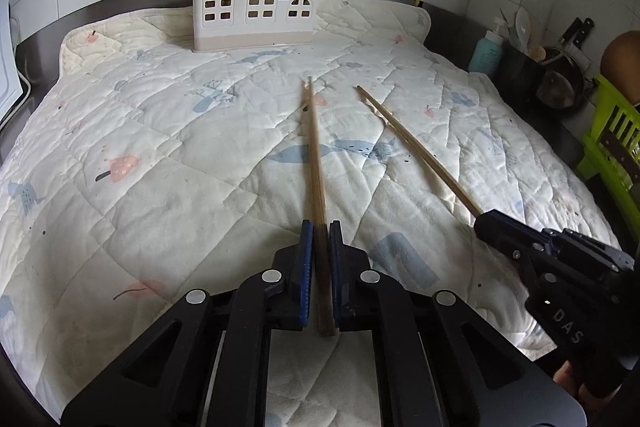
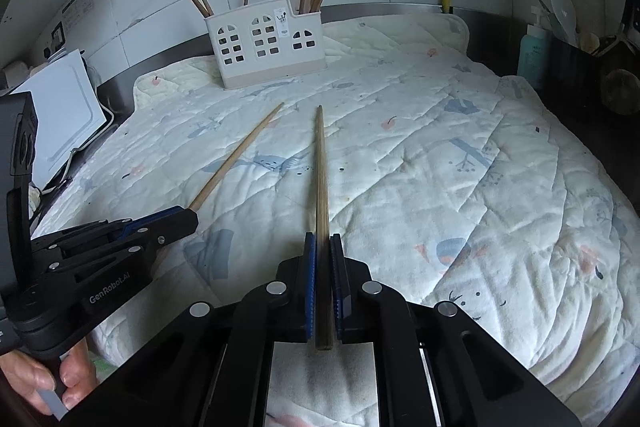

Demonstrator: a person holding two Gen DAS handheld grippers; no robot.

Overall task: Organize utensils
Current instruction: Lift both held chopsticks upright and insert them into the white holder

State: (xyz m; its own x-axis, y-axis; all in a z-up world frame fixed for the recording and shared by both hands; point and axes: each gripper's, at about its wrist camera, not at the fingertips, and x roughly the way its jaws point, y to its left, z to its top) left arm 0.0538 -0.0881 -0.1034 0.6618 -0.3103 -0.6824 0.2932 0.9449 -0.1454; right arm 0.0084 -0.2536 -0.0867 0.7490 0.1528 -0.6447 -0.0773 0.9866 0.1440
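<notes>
Holder direction: cream plastic utensil holder with window-shaped cut-outs stands straight ahead at the far edge of the quilted cloth on the desk, well apart from both tools.
Long axis: each brown wooden chopstick points forward — tip toward the holder.
Nearer arm: too close to call.
Left tool: clamped on its chopstick's thick end.
Right tool: pinched shut on the second brown wooden chopstick — lifted clear of the cloth, I'd judge.

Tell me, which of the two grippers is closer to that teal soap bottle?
Right. The right gripper, holding the lighter chopstick, sits on the side of the teal bottle; the left gripper, holding the darker chopstick, is farther across the quilt.
</notes>
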